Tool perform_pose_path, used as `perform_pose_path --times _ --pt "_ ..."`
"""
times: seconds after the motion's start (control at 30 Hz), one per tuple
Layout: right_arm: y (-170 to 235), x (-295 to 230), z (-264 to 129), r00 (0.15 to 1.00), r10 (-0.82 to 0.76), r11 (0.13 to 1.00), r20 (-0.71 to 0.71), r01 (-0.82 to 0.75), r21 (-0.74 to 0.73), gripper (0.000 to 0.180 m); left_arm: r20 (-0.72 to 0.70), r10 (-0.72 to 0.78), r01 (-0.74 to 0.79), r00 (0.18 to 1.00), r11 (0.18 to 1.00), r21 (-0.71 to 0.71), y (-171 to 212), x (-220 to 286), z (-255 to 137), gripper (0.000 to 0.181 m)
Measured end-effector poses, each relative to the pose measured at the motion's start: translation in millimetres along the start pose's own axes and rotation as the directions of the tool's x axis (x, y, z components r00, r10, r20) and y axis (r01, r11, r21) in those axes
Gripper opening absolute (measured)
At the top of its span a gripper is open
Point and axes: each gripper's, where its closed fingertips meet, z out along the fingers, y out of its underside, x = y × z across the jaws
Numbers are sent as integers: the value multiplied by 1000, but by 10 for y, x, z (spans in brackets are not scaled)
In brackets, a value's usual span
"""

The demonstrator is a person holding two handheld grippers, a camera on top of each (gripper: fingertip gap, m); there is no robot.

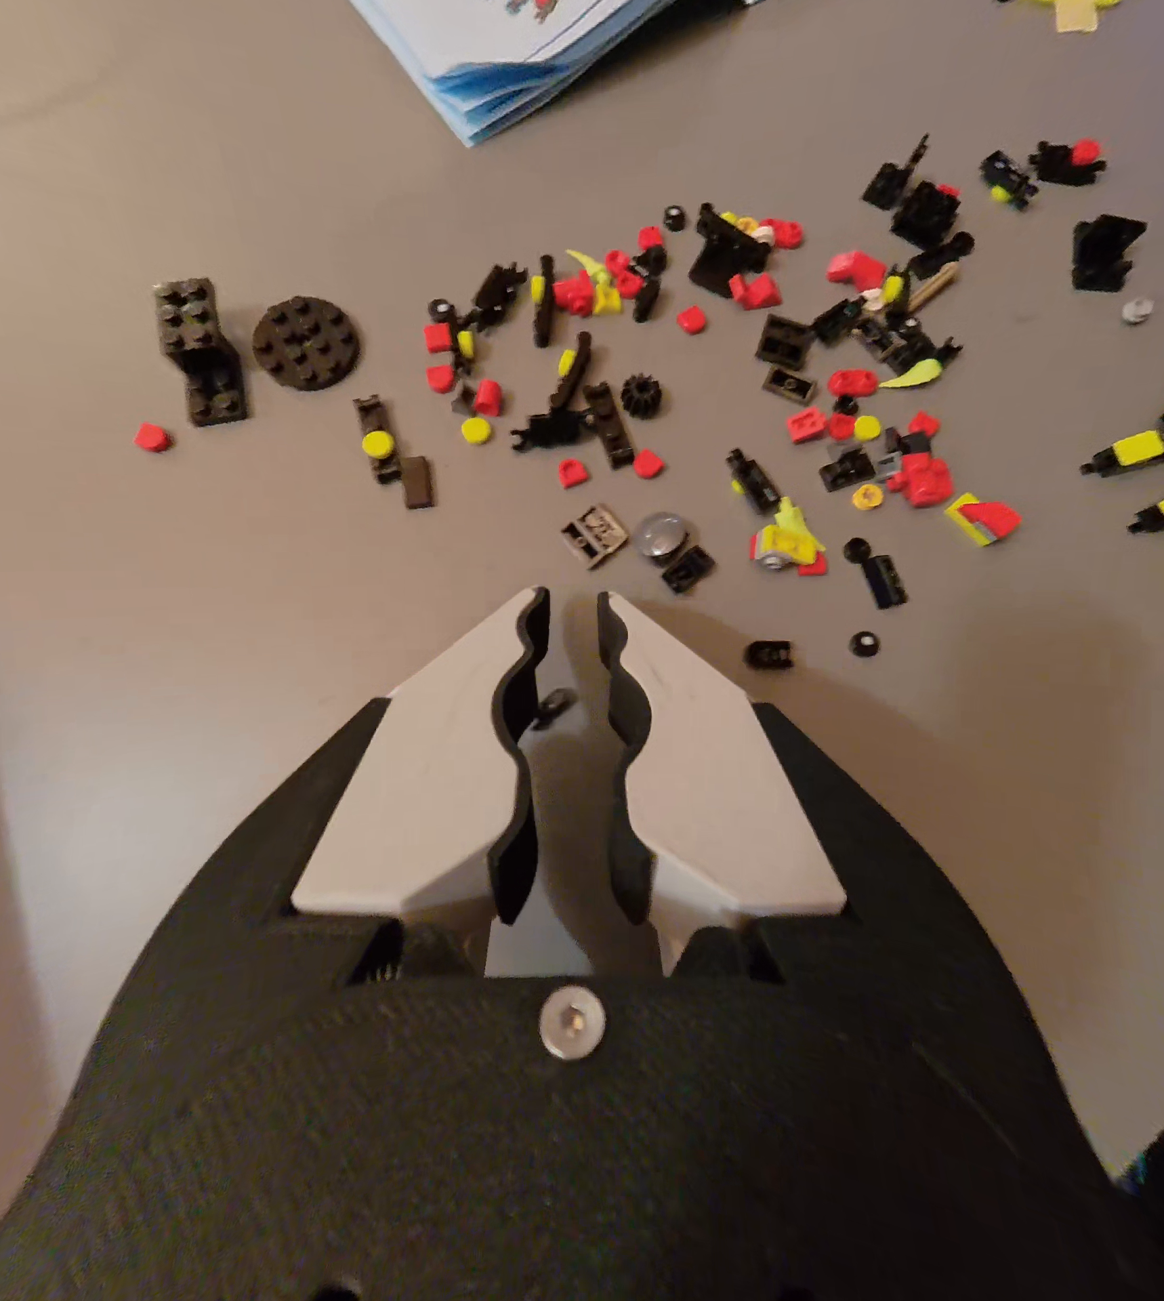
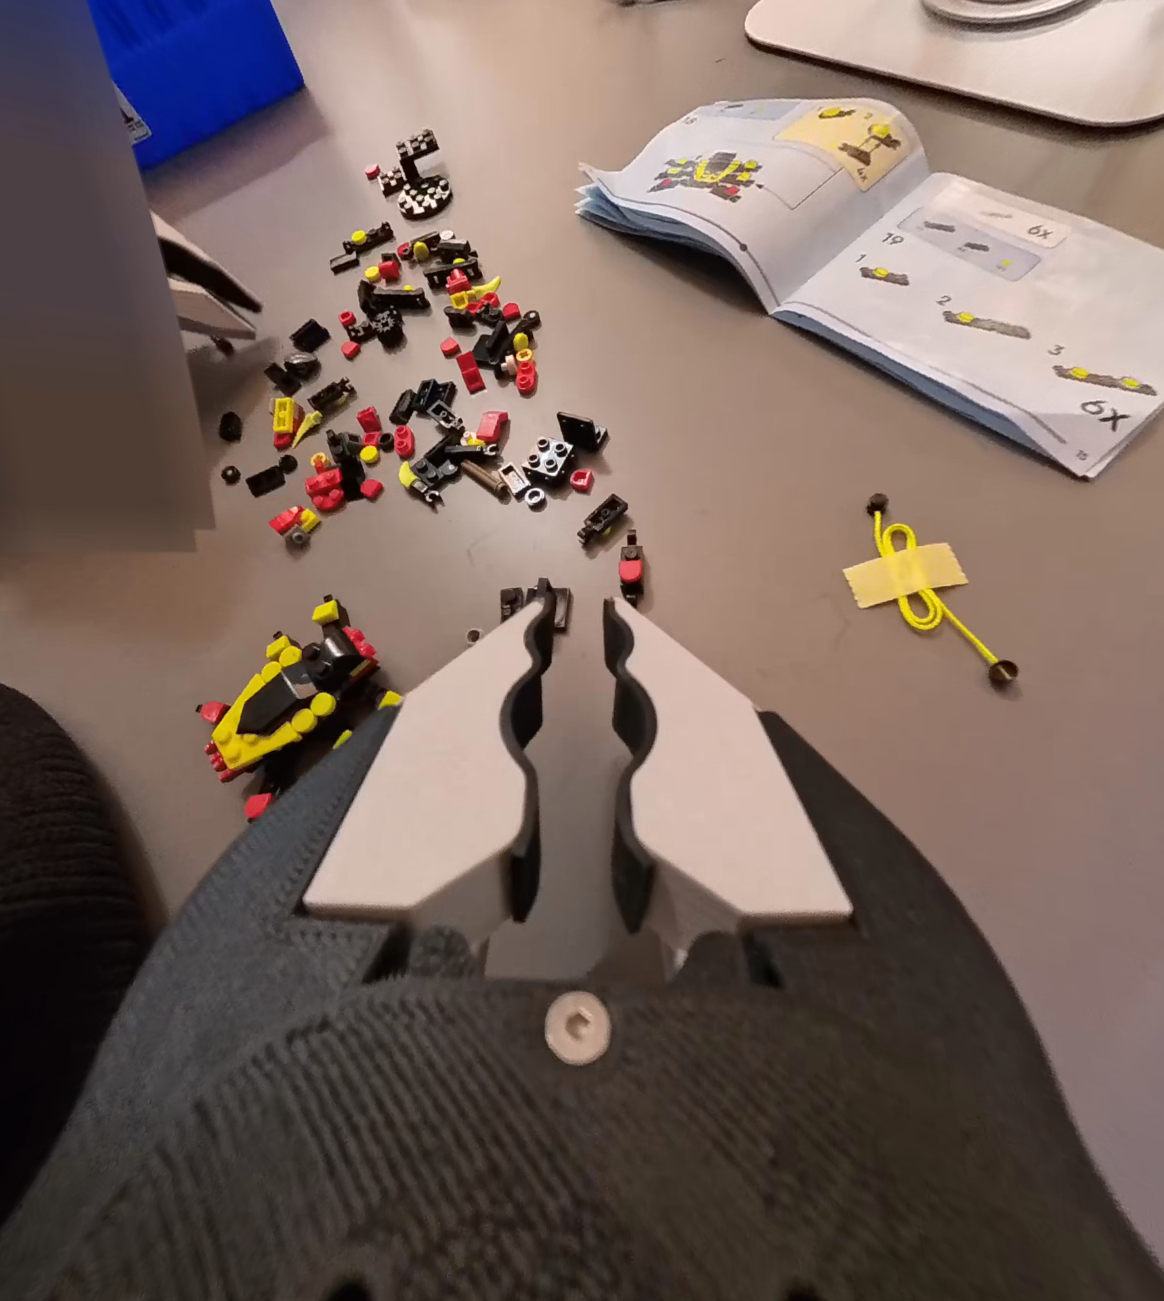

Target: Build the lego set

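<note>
Black small parts [image 2: 537, 598] sit at my right claw [image 2: 576, 605] tip, both claws parted and empty, left claw [image 1: 572, 598] hovering over the worktop [image 1: 213, 633]; closing now risks flicking pieces into the loose pile [image 2: 410, 394].

Smooth grey-brown tabletop [image 2: 741, 535] seen from above, soft glare spread over its far part, blue bin [image 2: 199, 63] set at the far left edge, pale rounded flat stand base [image 2: 987, 63] placed at the far right

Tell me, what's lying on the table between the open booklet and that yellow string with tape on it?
Nothing: in the right wrist view the grey table is bare between the instruction booklet and the taped yellow string.
</note>
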Motion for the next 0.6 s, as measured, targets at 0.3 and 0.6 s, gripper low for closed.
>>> perform_pose_path --times 0.3,0.6 --pt "24 77 3 1000 28 1000 -11 -28 -4 12 -26 -166 167 986 983 74 -38 -298 -105 21" --pt "41 68 30 1000 31 999 -1 -31 -13 12 86 -93 86 992 993 74 -84 -374 72 14"
